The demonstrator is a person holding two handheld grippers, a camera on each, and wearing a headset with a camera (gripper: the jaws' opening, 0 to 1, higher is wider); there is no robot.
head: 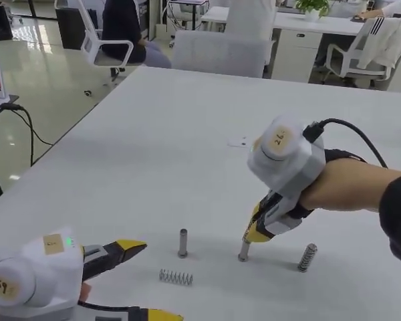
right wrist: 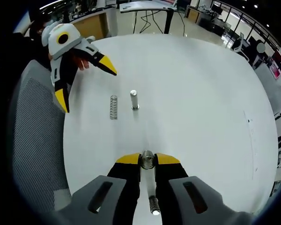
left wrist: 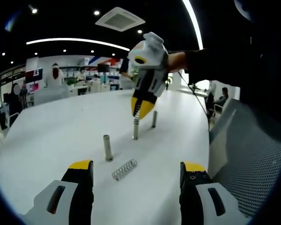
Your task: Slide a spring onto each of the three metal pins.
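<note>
Three metal pins stand on the white table [head: 187, 134]. The left pin [head: 182, 242] [left wrist: 107, 147] [right wrist: 134, 100] is bare. My right gripper [head: 255, 234] [right wrist: 147, 157] is shut on a spring [right wrist: 148, 162] [left wrist: 137, 111], tip down right over the middle pin [head: 244, 251] [left wrist: 136, 130]. The right pin [head: 307, 257] [left wrist: 154, 119] wears a spring. A loose spring [head: 176, 277] [left wrist: 124, 169] [right wrist: 114, 107] lies flat near the left pin. My left gripper [head: 150, 281] [left wrist: 136, 172] hovers open and holds nothing, its jaws aimed at the loose spring.
The table's near edge runs by a grey mesh chair [left wrist: 253, 159] [right wrist: 33, 140]. Office chairs [head: 107, 40] and desks [head: 307, 33] stand beyond the far edge. A cable [head: 351, 130] trails from the right gripper over the person's hand [head: 341, 187].
</note>
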